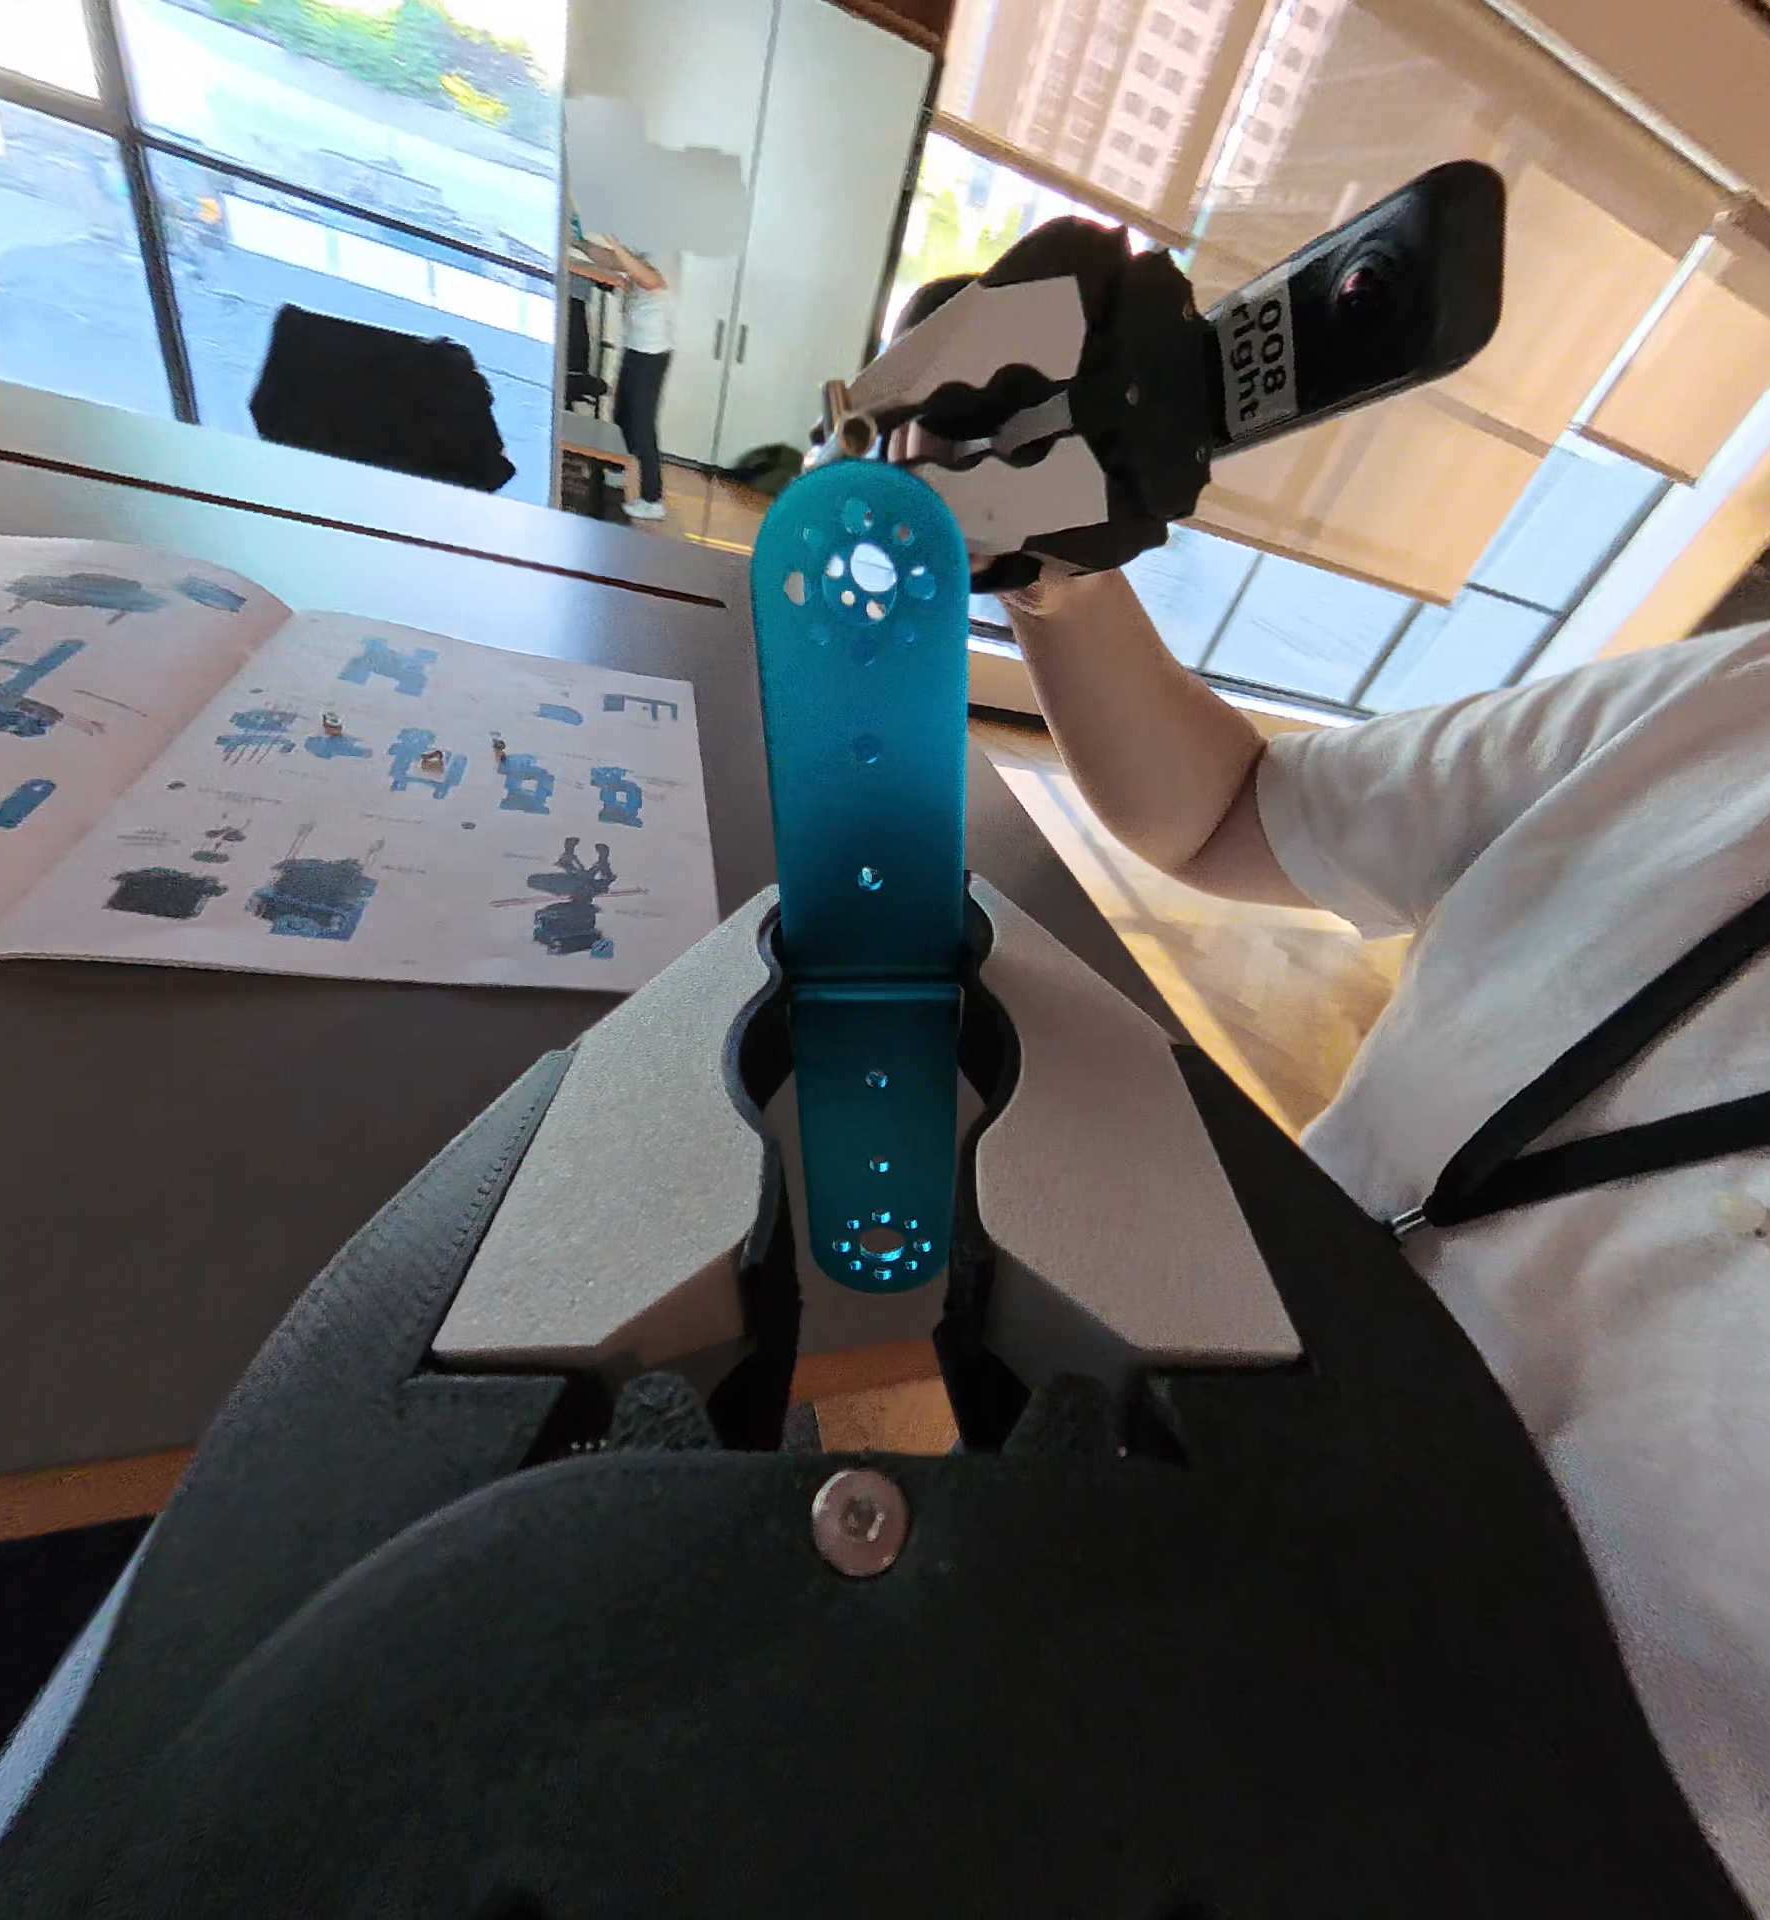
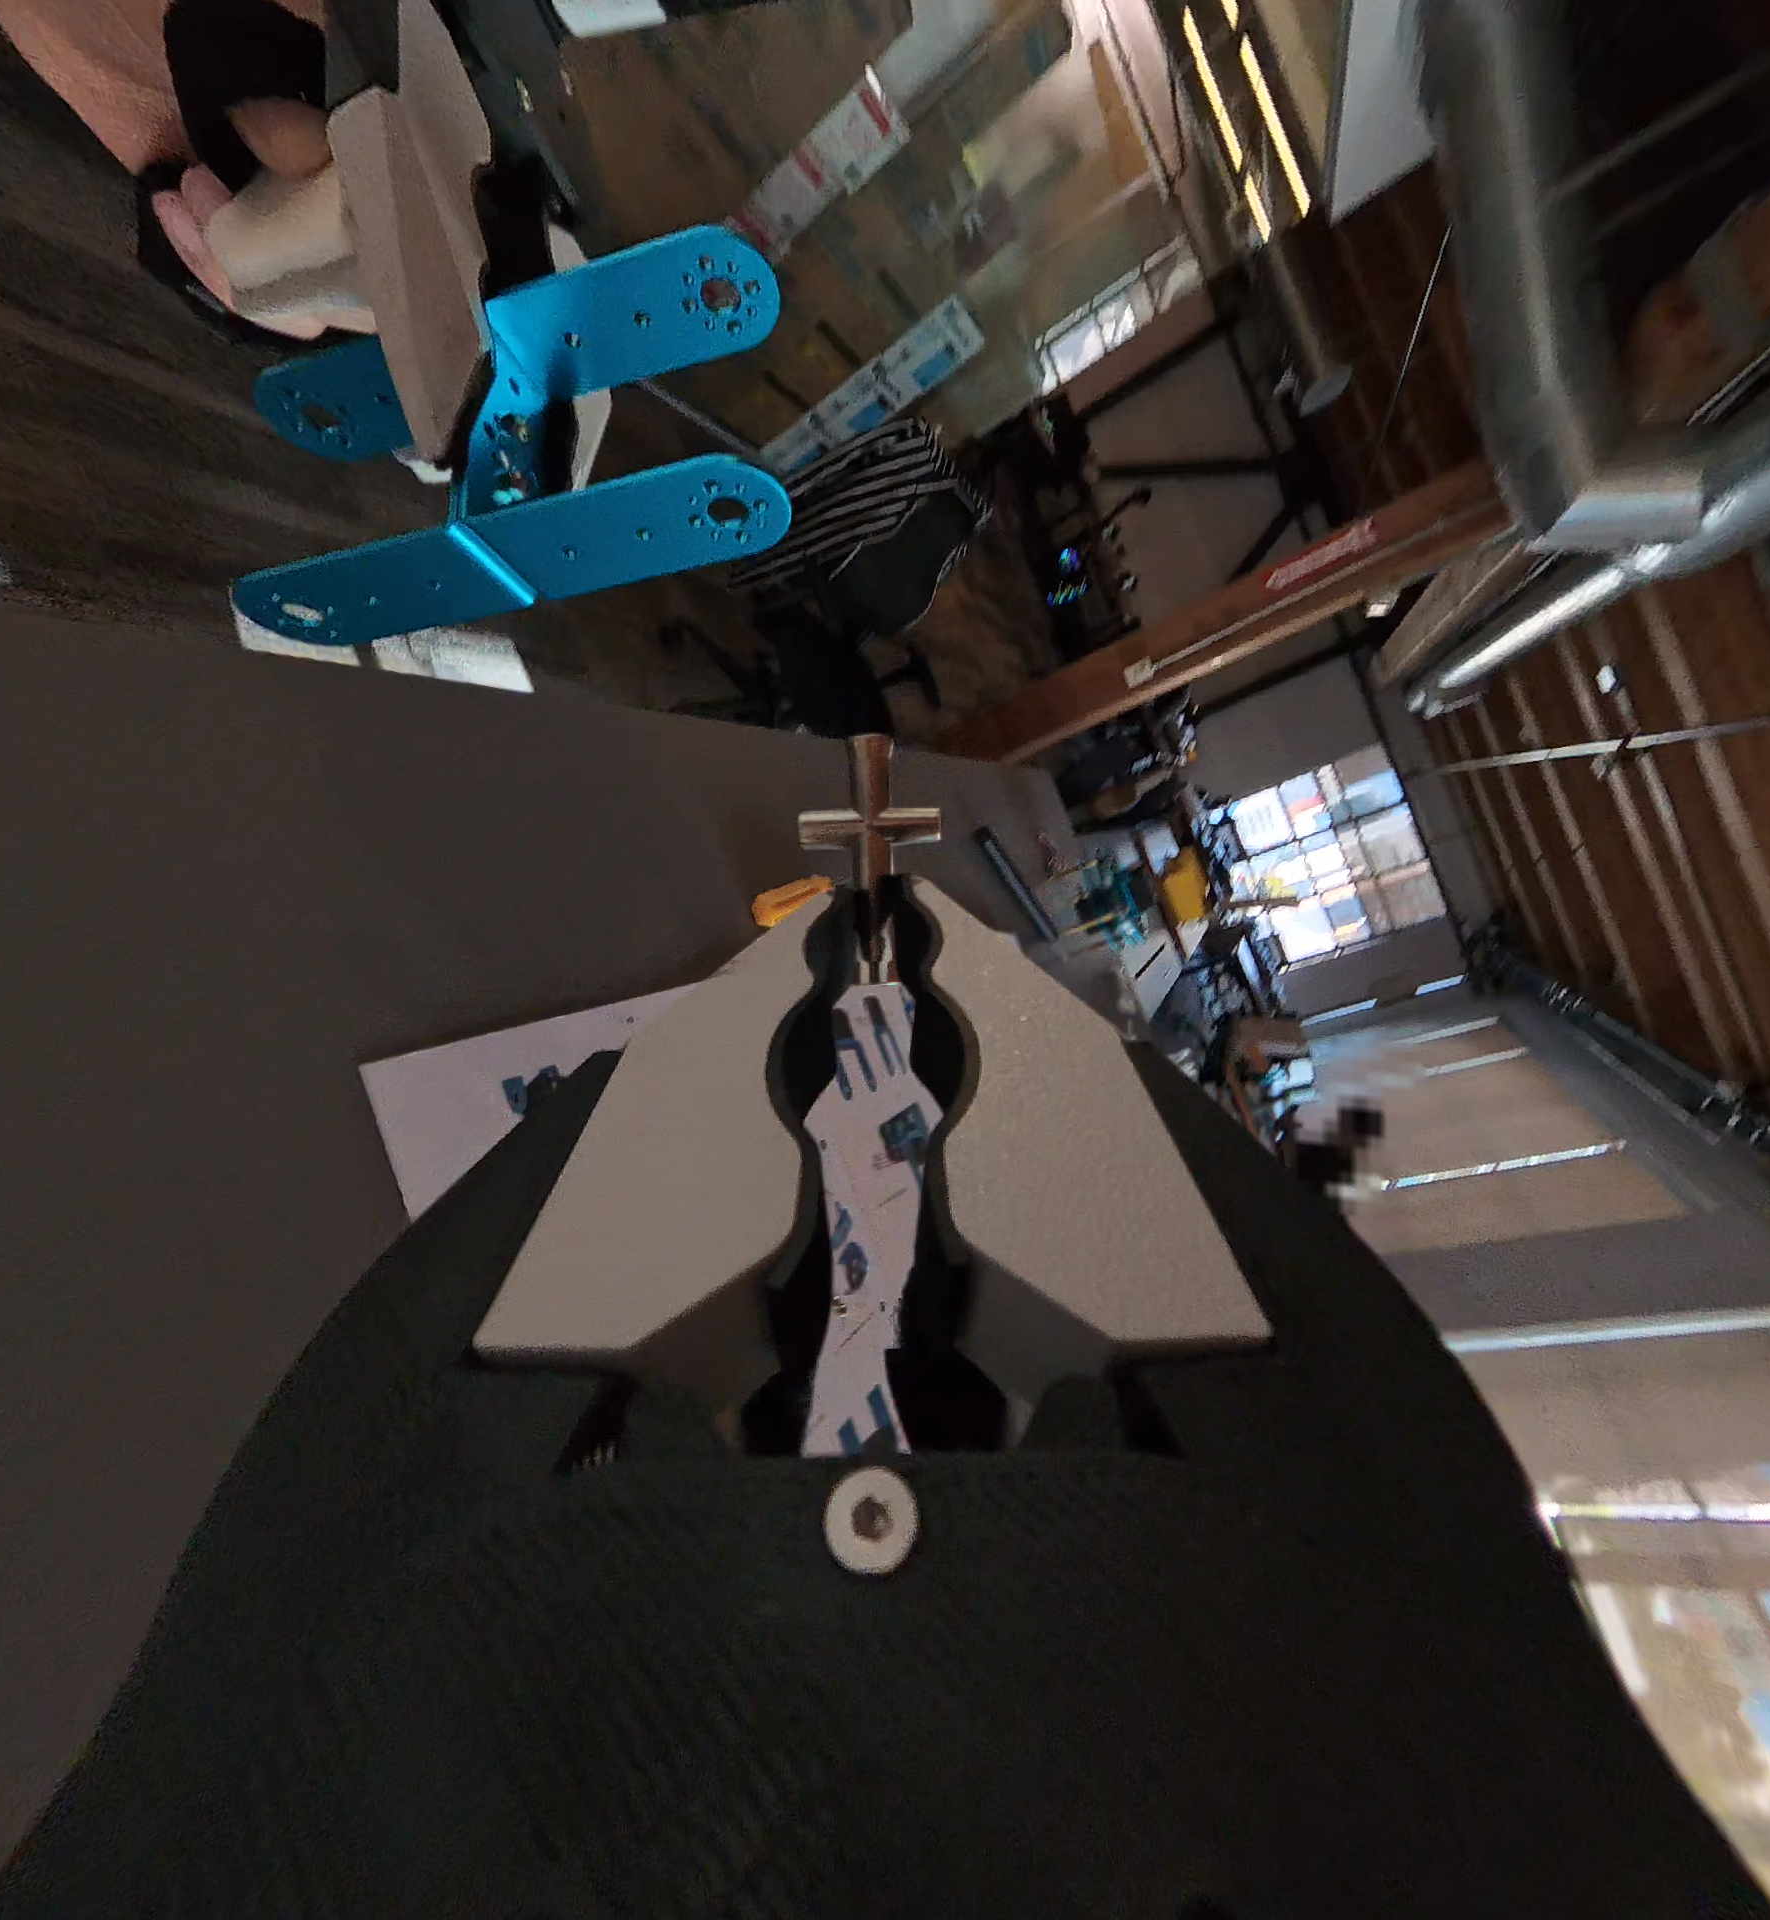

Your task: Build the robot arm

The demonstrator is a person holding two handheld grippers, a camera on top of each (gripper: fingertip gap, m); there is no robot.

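Observation:
My left gripper [image 1: 870, 920] is shut on a blue metal bracket [image 1: 865, 769] with holes, holding it upright above the dark table [image 1: 185, 1143]. In the right wrist view the bracket [image 2: 600, 530] shows as a folded assembly with several arms, clamped in the left gripper [image 2: 491, 442] at the upper left. My right gripper [image 2: 873, 904] is shut on a small silver cross-shaped wrench [image 2: 868, 826]. In the left wrist view the right gripper [image 1: 896, 436] holds the wrench [image 1: 848, 418] just above the bracket's round upper end, close to it; I cannot tell if they touch.
An open instruction booklet [image 1: 341, 790] lies on the table at the left with small metal parts [image 1: 431, 761] on it; it also shows under my right gripper [image 2: 445, 1101]. A small orange object [image 2: 787, 899] lies on the table. The operator's arm [image 1: 1120, 727] is at the right. A person [image 1: 642, 395] stands far back. Spacing between my two grippers at the tips: around 12 centimetres.

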